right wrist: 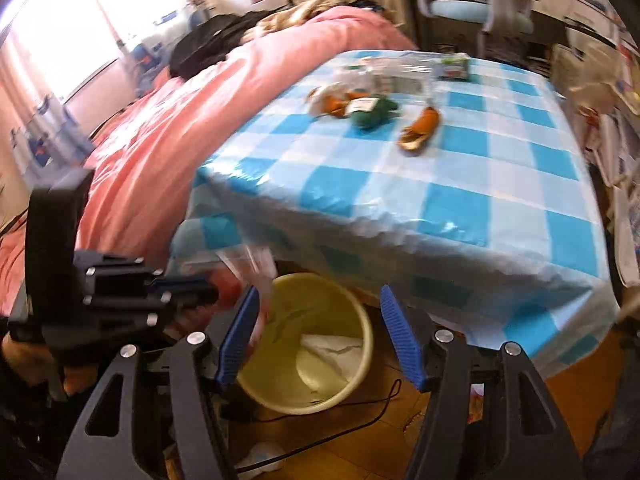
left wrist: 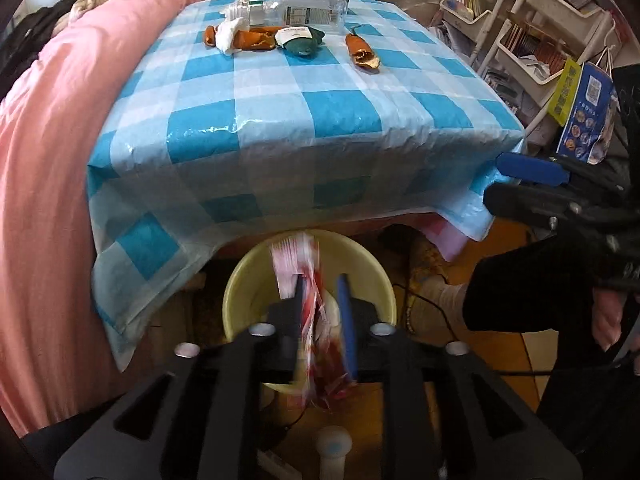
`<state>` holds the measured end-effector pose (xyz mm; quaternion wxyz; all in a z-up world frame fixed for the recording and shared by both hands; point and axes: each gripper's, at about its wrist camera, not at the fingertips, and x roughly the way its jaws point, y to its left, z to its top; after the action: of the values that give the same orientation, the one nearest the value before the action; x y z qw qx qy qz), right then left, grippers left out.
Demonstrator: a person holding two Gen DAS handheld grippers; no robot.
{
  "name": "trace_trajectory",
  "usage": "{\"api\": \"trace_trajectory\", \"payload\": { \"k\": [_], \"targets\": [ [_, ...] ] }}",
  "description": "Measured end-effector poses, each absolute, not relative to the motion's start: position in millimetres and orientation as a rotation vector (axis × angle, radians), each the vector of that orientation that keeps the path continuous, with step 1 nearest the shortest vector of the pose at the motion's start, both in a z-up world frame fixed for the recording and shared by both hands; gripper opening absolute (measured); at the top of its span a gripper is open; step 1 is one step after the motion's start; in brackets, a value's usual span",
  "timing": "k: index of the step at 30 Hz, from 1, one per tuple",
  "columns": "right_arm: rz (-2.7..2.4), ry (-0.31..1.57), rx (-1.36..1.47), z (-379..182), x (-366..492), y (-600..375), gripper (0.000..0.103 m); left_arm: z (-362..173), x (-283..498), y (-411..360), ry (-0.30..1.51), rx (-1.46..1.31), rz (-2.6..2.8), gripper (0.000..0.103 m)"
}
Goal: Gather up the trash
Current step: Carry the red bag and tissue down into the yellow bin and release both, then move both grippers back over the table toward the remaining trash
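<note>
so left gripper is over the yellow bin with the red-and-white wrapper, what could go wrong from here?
1. The red-and-white wrapper hangs between the left gripper fingers, near the yellow bin rim; it may snag on a pad or flutter outside.
2. The tablecloth overhang drapes just above the bin, so a gripper rising could catch it and drag the peels and bottle.
3. The right gripper is close beside the left; they could collide.

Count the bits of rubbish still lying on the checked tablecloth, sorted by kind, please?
Orange peel pieces: 2
Clear plastic bottles: 1
Green wrappers: 1
White crumpled tissues: 1
Total: 5
</note>
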<state>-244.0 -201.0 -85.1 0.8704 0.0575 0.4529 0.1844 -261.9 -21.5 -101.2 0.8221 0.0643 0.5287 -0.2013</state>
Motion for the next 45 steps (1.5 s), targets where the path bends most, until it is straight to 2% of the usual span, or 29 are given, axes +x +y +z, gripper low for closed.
{"api": "trace_trajectory", "payload": {
  "k": [2, 6, 10, 17, 25, 32, 38, 45],
  "targets": [
    [0.366, 0.942, 0.127, -87.8, -243.2, -203.3, 0.061, -95.0, -262.5, -19.3, 1.088, 0.136, -0.41, 0.043],
    [0.335, 0.928, 0.142, -86.8, -240.5, -208.8, 0.063, -78.3, -260.3, -13.5, 0.985, 0.141, -0.336, 0.054],
    [0.306, 0.911, 0.15, -83.1, -241.3, -214.8, 0.064, -56.9, -252.4, -12.0, 0.858, 0.151, -0.267, 0.069],
    [0.269, 0.866, 0.13, -70.6, -231.2, -221.7, 0.066, -31.6, -227.2, -15.0, 0.736, 0.143, -0.21, 0.081],
    [0.238, 0.831, -0.044, -49.7, -181.3, -235.6, 0.071, -12.6, -164.3, -37.0, 0.677, 0.145, -0.207, 0.084],
    [0.197, 0.836, 0.073, -61.9, -142.9, -250.8, 0.071, 0.6, -107.6, -59.0, 0.61, 0.161, -0.207, 0.088],
    [0.197, 0.821, 0.024, -59.4, -130.0, -237.0, 0.071, 0.5, -68.0, -57.1, 0.671, 0.091, -0.175, 0.089],
    [0.211, 0.845, 0.044, -63.9, -125.6, -232.7, 0.075, -6.2, -66.0, -57.6, 0.689, 0.08, -0.163, 0.091]
  ]
}}
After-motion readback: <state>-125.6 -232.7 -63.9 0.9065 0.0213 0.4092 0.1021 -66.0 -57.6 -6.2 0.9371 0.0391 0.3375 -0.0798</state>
